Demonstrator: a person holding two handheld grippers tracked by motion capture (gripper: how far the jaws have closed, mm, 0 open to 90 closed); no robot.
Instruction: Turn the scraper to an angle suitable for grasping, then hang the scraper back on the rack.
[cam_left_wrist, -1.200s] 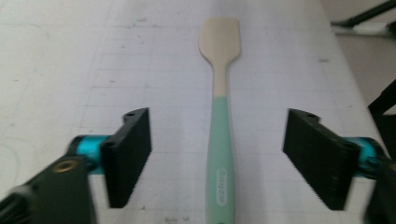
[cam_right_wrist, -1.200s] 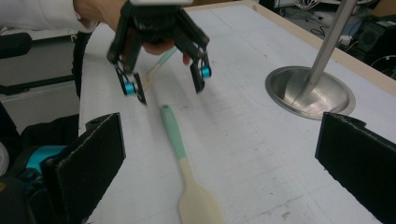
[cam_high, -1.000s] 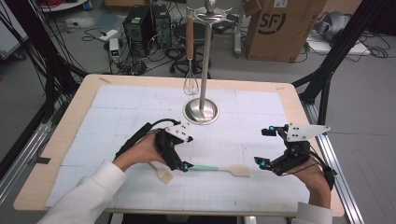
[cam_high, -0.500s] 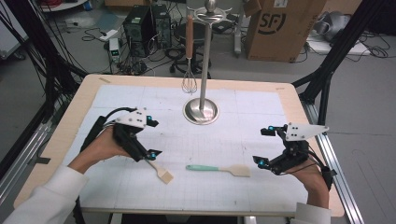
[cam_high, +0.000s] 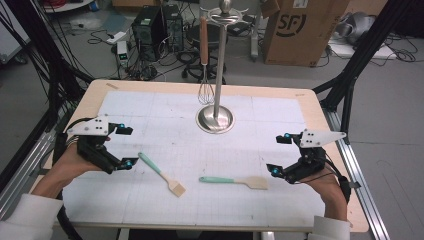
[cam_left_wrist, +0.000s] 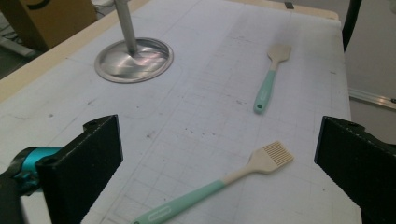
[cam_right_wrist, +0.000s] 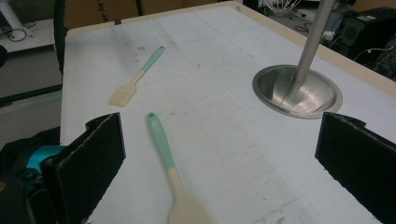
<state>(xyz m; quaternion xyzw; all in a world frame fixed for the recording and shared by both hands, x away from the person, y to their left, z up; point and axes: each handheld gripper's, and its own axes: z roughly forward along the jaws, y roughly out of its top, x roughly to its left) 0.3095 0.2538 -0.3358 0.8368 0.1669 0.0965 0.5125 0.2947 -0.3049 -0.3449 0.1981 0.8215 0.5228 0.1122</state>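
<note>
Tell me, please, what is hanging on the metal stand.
A whisk with a wooden handle hangs from the stand. The stand's upper hooks are partly cut off at the picture's edge, so other hanging items cannot be excluded.

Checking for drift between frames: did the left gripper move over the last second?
Yes. The left gripper has pulled back toward the table's left edge, away from the metal stand base. It was over the spatula; now it sits left of the brush, open.
</note>
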